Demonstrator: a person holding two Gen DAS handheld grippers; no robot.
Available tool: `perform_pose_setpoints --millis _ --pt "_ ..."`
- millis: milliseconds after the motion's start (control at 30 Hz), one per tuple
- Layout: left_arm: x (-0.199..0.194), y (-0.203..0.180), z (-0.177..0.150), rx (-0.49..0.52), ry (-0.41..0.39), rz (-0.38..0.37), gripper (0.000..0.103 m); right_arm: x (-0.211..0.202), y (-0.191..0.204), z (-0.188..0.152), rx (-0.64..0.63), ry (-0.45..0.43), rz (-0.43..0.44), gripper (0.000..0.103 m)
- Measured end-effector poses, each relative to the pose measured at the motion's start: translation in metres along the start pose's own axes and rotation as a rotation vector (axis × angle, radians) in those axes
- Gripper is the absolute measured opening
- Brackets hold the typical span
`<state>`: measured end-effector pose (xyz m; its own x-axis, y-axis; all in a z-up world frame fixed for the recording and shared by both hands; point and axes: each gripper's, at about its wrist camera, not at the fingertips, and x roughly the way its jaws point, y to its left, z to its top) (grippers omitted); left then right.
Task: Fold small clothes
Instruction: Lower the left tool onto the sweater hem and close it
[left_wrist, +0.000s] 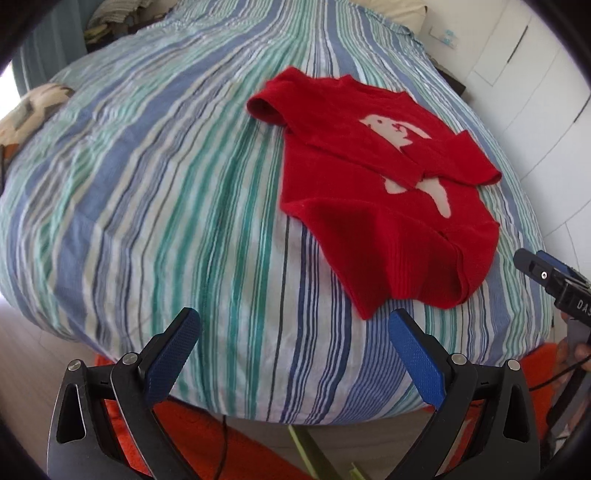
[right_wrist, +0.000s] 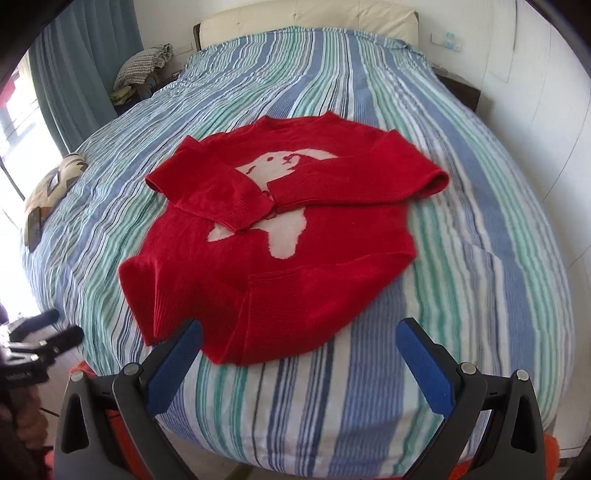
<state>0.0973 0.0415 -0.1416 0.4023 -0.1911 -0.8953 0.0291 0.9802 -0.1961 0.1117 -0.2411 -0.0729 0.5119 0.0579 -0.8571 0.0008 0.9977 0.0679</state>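
Right wrist view: red sweater (right_wrist: 266, 251) lies flat on the striped bed (right_wrist: 461, 258), both sleeves crossed over its pale animal print, perhaps a dog. Right gripper (right_wrist: 299, 350) and left gripper (left_wrist: 291, 343) hover spread wide, holding nothing, near its hem.

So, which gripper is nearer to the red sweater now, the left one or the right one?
The right. The right gripper is open just before the red sweater's near hem, one finger overlapping its edge. The left gripper is open too, off to the sweater's left, over the striped bed cover.
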Motion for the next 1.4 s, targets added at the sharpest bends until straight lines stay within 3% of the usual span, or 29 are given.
perform_pose_setpoints --millis 133,200,267,300,400,533,667,733,800,867,967,1033,1100,1167,1300,1400 --pt "0.02 0.009 0.002 -0.102 0.039 0.012 0.099 0.067 0.014 0.03 0.007 0.101 -0.008 0.091" --pt "0.011 0.012 -0.007 -0.11 0.024 -0.013 0.099 0.096 0.026 0.027 -0.065 0.175 -0.027 0.07" --pt "0.002 0.016 -0.018 -0.062 0.009 0.025 0.099 0.106 0.027 0.012 -0.143 0.211 -0.083 0.054" --pt "-0.003 0.021 -0.024 -0.037 -0.002 0.06 0.099 0.1 0.019 0.003 -0.135 0.208 -0.099 0.05" --pt "-0.017 0.037 -0.04 -0.006 -0.029 0.116 0.099 0.062 -0.032 -0.037 0.007 0.208 -0.153 0.05" --pt "-0.014 0.042 -0.044 -0.005 -0.031 -0.001 0.099 0.017 -0.102 -0.101 0.222 0.212 -0.214 0.05" --pt "0.007 0.015 -0.024 0.016 -0.05 -0.115 0.099 -0.017 -0.133 -0.13 0.383 0.115 -0.087 0.051" --pt "0.019 0.009 -0.013 -0.009 -0.058 -0.179 0.098 -0.025 -0.137 -0.132 0.428 0.057 0.034 0.051" --pt "0.032 0.009 -0.006 -0.049 -0.043 -0.258 0.088 -0.022 -0.14 -0.13 0.487 0.013 0.19 0.051" --pt "0.046 0.01 -0.002 -0.088 -0.018 -0.321 0.082 -0.017 -0.139 -0.127 0.534 0.004 0.288 0.051" --pt "0.054 0.007 0.002 -0.1 -0.051 -0.37 0.082 -0.01 -0.124 -0.124 0.505 -0.007 0.301 0.051" --pt "0.056 -0.002 0.005 -0.08 -0.075 -0.416 0.074 -0.005 -0.112 -0.123 0.486 0.004 0.307 0.051" --pt "0.062 -0.015 0.008 -0.044 -0.043 -0.47 0.035 -0.003 -0.105 -0.122 0.472 0.013 0.299 0.051" --pt "0.068 -0.022 0.007 -0.007 0.011 -0.477 0.007 -0.005 -0.105 -0.121 0.463 0.002 0.282 0.051" --pt "0.044 0.002 -0.004 -0.013 0.037 -0.523 0.005 -0.017 -0.122 -0.125 0.473 -0.034 0.233 0.051" --pt "0.014 0.02 -0.017 0.019 0.017 -0.475 0.005 -0.021 -0.133 -0.128 0.494 -0.04 0.219 0.052"
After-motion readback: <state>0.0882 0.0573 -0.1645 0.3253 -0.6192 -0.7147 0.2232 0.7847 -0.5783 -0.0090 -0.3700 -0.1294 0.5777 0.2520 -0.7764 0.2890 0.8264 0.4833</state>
